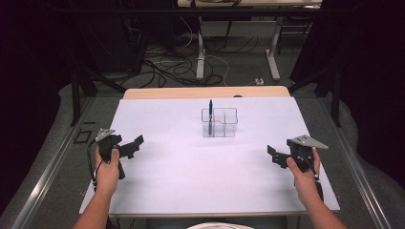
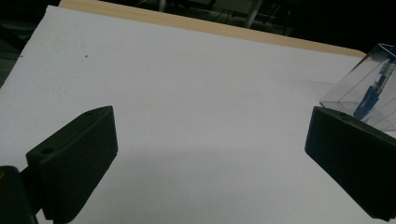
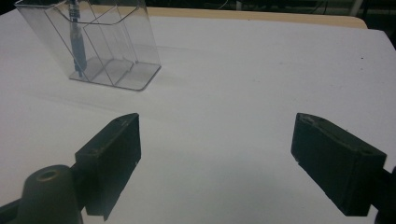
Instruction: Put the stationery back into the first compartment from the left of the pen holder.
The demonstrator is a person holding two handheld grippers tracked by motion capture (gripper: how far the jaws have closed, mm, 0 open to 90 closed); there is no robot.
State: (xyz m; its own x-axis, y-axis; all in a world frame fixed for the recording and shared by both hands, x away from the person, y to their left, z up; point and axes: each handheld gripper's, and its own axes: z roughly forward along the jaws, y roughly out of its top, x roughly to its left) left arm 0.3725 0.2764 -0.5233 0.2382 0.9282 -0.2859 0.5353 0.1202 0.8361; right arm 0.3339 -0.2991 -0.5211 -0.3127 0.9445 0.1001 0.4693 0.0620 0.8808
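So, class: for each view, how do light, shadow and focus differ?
High view: white table bright, surroundings dark. Left gripper view: dim, soft shadow between the jaws, clear holder blurred. Right gripper view: holder sharper, with the pen inside it.

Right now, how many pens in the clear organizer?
1. A blue pen stands upright in the left compartment of the clear organizer at mid-table, its tip sticking above the rim. The other compartments look empty through the clear walls.

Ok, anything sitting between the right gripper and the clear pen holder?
Nothing: in the high view only bare white table top lies between the right gripper and the clear holder with its blue pen.
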